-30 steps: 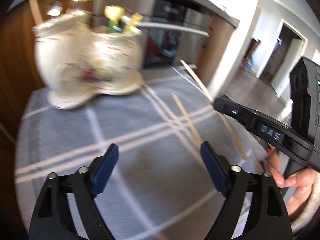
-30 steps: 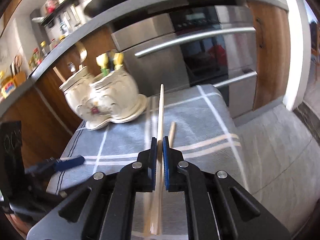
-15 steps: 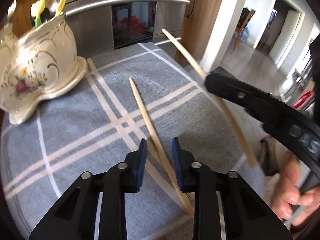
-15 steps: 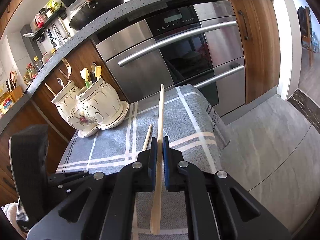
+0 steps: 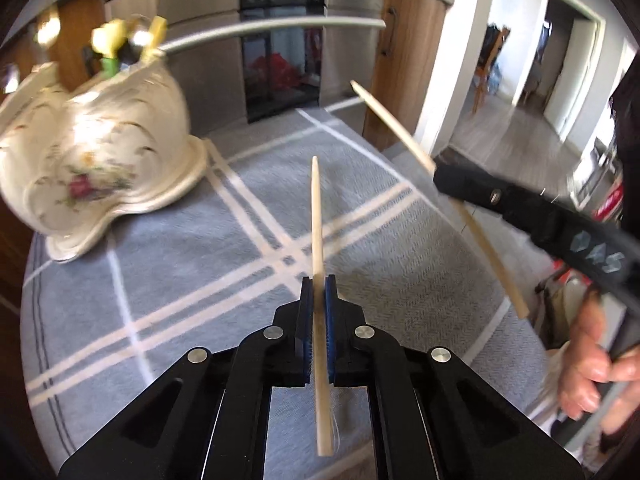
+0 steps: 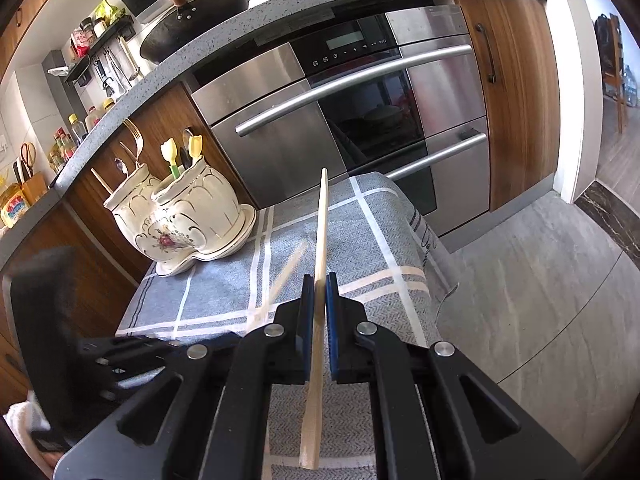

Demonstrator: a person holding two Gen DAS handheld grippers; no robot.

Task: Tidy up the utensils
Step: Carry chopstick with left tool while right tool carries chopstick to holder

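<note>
Each claw grips one chopstick, the left claw (image 5: 319, 280) its chopstick (image 5: 317, 216) and the right claw (image 6: 319, 280) the other chopstick (image 6: 321, 224), lifted above the desk (image 5: 200, 248), still undelivered to the ceramic holder (image 6: 192, 208).

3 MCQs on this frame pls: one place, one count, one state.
1. Where is the ceramic holder?
A. on the checked cloth
B. on the floor
C. on the counter

2. How many chopsticks are held in all?
A. none
B. one
C. two

3. The left hand-held gripper is:
A. wide open
B. shut on a chopstick
C. shut on a spoon

Key: 1 A, its base rests on the cloth. 2 C, the left chopstick and the right chopstick, one per gripper. 3 B, its pads clamp the stick.
</note>
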